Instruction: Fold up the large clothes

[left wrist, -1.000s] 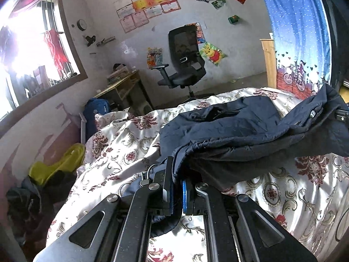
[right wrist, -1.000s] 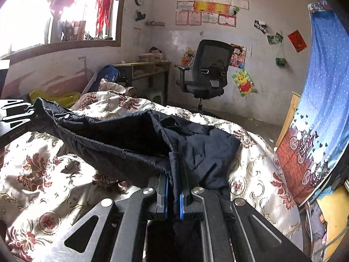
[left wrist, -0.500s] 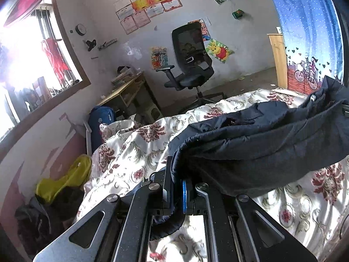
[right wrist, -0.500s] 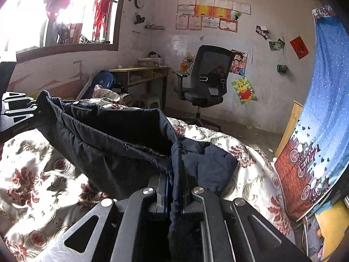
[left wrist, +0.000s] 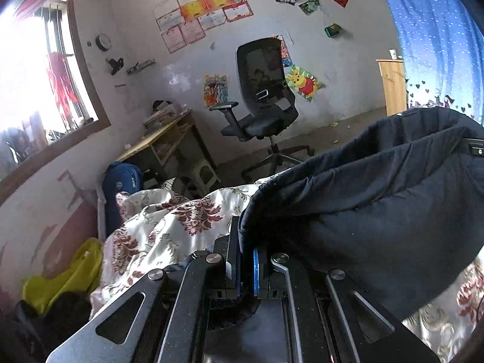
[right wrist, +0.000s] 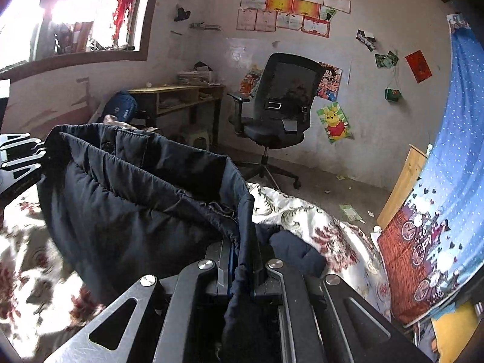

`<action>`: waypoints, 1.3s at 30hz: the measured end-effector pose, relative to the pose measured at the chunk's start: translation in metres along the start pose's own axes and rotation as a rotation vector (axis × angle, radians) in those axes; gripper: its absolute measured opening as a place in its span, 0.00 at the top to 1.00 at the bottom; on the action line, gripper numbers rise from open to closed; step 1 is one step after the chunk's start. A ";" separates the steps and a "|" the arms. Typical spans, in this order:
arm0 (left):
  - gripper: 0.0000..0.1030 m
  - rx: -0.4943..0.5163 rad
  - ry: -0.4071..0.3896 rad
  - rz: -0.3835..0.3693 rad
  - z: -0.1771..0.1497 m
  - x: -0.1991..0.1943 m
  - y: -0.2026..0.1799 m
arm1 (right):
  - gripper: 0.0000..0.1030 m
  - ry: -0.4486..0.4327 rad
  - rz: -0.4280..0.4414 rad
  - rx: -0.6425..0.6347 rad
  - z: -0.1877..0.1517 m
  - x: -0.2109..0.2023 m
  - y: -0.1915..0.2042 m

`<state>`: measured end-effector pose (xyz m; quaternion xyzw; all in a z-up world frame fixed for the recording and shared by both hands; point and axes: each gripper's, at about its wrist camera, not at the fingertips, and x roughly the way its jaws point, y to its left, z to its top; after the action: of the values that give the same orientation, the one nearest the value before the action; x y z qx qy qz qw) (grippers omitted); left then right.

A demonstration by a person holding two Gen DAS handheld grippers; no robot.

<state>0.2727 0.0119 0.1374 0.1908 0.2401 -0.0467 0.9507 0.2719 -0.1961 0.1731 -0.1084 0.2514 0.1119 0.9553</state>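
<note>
Left gripper (left wrist: 245, 264) at bottom centre of the left wrist view, jaws clamped on an edge of the dark navy padded garment (left wrist: 378, 211); fabric pinched between the black finger and the blue-padded one, a bit of cloth hanging down behind the jaws; right gripper (right wrist: 240, 261) at bottom centre of the right wrist view, likewise clenched on a seam of the garment (right wrist: 136, 199), a fold of cloth drooping between the linkage arms; garment lifted and stretched between the two grippers, filling the right half of the left view and the left-centre of the right view; its quilted top edge runs to the far left of the right view where the left gripper (right wrist: 21, 157) shows at the frame edge; another part of it lies on the bed just right of the right gripper; under it the floral bedspread (left wrist: 169, 227), white with dark red flowers, visible lower left in the left view and lower left and centre-right in the right view (right wrist: 317, 224); beside the bed at lower left of the left view a yellow-green bag (left wrist: 69, 278); further back a blue backpack (left wrist: 122, 178) at the bed's far end; wooden desk (right wrist: 178, 96) against the wall; black office chair (left wrist: 263, 106) mid-frame; certificates (right wrist: 290, 9) and a Winnie the Pooh poster (right wrist: 334, 122) on the far wall; bright window (right wrist: 75, 15) upper left; blue curtain (right wrist: 447, 181) along the right edge.
</note>
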 end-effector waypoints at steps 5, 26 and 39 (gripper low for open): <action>0.95 -0.009 0.027 -0.006 0.007 0.047 0.009 | 0.94 0.011 -0.030 -0.021 0.010 0.054 -0.003; 0.95 -0.057 0.170 -0.048 -0.031 0.189 -0.002 | 0.94 0.168 -0.052 -0.098 -0.017 0.207 -0.004; 0.26 -0.241 0.093 -0.188 -0.033 0.158 0.021 | 0.42 0.068 0.071 -0.009 -0.015 0.173 -0.017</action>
<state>0.4009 0.0445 0.0424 0.0541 0.3044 -0.0977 0.9460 0.4160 -0.1888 0.0755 -0.1076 0.2871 0.1434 0.9410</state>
